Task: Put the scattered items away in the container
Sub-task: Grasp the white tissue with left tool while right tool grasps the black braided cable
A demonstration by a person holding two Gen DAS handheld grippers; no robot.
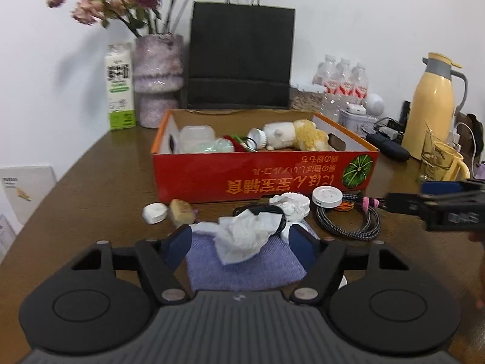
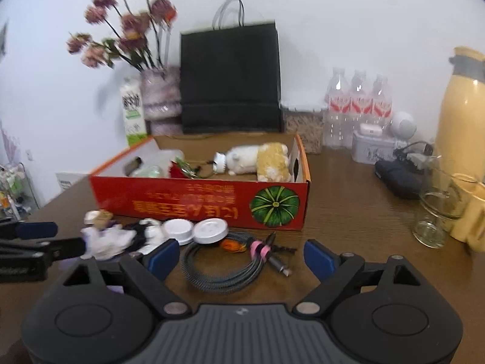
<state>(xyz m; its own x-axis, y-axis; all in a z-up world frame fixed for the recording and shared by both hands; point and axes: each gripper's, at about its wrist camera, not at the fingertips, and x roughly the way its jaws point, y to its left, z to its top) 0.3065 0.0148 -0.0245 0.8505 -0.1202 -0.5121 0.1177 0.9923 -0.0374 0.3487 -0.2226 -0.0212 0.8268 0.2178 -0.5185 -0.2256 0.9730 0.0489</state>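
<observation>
The left gripper (image 1: pixel 239 239) has its fingers spread wide, with a crumpled white tissue (image 1: pixel 242 235) between them, untouched, lying on a purple cloth (image 1: pixel 242 268) on the counter (image 1: pixel 91 188). The right gripper (image 2: pixel 241 256) is likewise wide open, its fingers on either side of a coiled braided cable (image 2: pixel 224 268) without touching it. Just beyond both pairs of fingers lie two round white caps (image 2: pixel 210 230), a small white case (image 1: pixel 155 212) and a tan block (image 1: pixel 181 212), all along the near wall of the red cardboard box (image 1: pixel 263 176), which holds a plush toy (image 1: pixel 291 135).
</observation>
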